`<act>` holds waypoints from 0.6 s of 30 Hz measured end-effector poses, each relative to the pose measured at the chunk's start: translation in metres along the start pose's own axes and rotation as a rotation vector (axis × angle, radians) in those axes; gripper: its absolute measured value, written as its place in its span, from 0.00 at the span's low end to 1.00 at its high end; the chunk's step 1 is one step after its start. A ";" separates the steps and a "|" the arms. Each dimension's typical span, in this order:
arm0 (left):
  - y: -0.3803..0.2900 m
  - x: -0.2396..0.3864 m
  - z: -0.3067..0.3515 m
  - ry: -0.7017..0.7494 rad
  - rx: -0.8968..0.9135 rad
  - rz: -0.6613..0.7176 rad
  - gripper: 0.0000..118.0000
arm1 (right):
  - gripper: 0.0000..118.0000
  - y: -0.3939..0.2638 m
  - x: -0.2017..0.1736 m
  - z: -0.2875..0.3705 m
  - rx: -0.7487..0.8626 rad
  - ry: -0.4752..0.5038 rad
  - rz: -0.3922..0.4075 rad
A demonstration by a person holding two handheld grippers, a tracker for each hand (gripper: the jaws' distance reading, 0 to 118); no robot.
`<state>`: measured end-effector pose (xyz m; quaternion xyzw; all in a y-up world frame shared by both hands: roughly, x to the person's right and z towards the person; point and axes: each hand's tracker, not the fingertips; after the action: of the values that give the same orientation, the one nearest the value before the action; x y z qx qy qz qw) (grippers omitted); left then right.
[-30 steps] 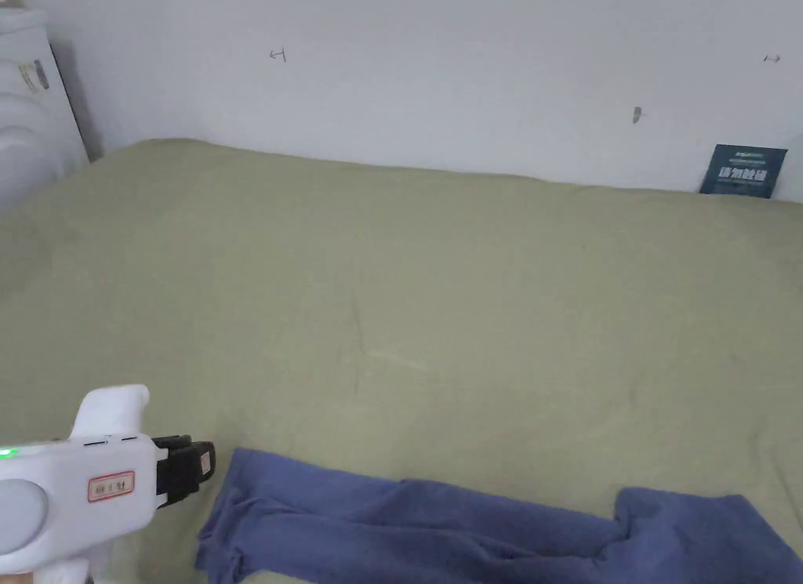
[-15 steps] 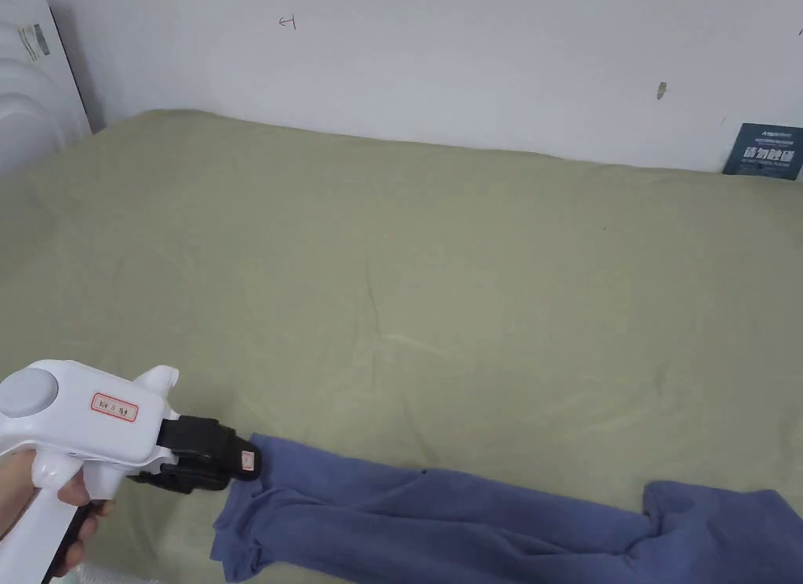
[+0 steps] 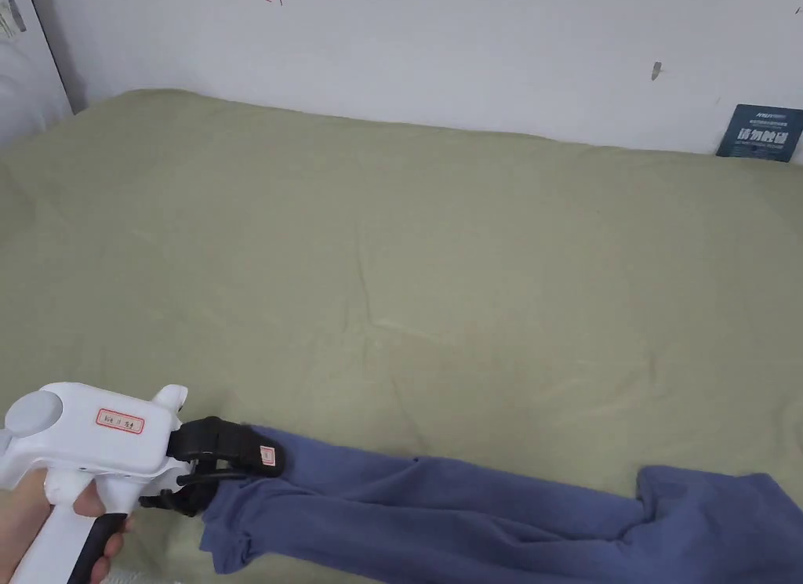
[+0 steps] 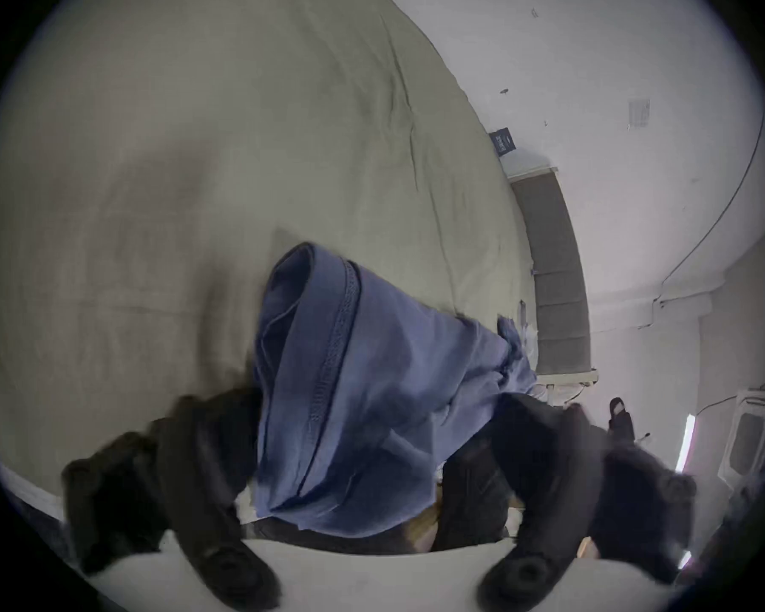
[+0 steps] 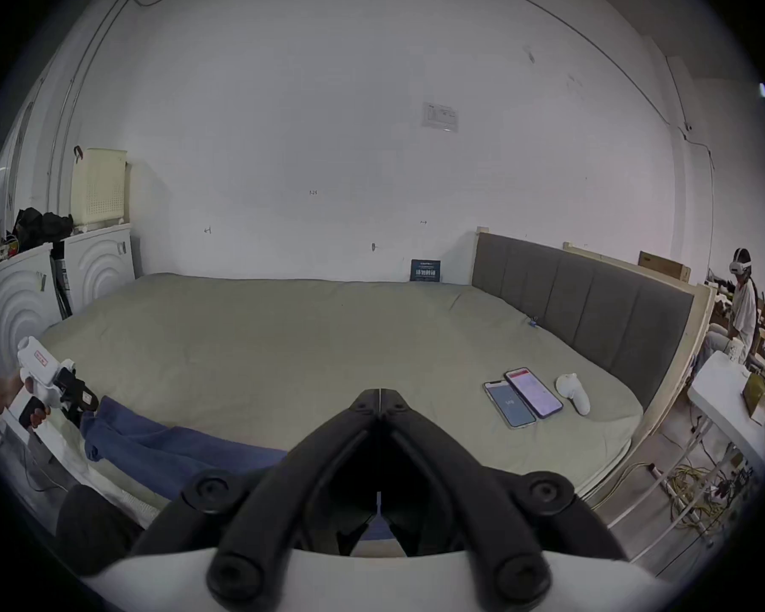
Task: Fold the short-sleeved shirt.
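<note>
Lying bunched along the near edge of the bed, the blue shirt (image 3: 439,515) stretches from left to right as a long, creased roll of soft knit cloth. At its left end the left gripper (image 3: 227,472), a white plastic pistol-shaped body with black jaws, is held by a hand (image 3: 31,515) on the grip. The left gripper view adds what the head view lacks: the stitched hem of the shirt (image 4: 350,401) rises between the two black jaws, which stand spread on either side of the fold; whether both press on the cloth cannot be told, as the picture is blurred there. The right gripper (image 5: 379,394) appears in its own view, raised near the edge of the bed, its black tapered jaws pressed together tip to tip with nothing between them. The same view shows the left gripper (image 5: 78,394) farther off at the shirt's (image 5: 160,445) left end.

Beyond the shirt spreads the olive-green bedsheet (image 3: 408,280), matte and lightly wrinkled. The right gripper view alone shows two flat phones (image 5: 522,396) side by side and a white rounded controller (image 5: 574,393) on the right of the sheet, a grey padded headboard (image 5: 592,303), and white cabinets (image 5: 54,281) at far left. A small dark card (image 3: 759,132) leans against the white wall (image 3: 470,52).
</note>
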<state>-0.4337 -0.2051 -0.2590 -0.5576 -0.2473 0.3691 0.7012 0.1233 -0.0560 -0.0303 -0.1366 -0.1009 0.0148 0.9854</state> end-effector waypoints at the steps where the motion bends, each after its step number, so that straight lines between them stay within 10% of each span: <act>1: -0.002 0.000 -0.001 0.009 0.012 0.005 0.41 | 0.00 0.000 -0.001 0.001 -0.002 0.005 -0.004; 2: -0.003 0.000 -0.007 0.037 0.012 0.015 0.15 | 0.00 -0.001 -0.002 0.001 -0.004 0.011 -0.007; 3: -0.006 0.001 -0.013 0.091 0.009 0.018 0.12 | 0.00 -0.002 -0.003 0.002 -0.006 0.016 -0.007; 18: -0.010 0.016 0.053 0.151 0.242 0.025 0.08 | 0.00 0.001 -0.006 -0.002 -0.001 0.094 -0.009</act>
<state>-0.4616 -0.1616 -0.2370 -0.4981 -0.1406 0.3618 0.7754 0.1176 -0.0560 -0.0339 -0.1374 -0.0550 0.0036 0.9890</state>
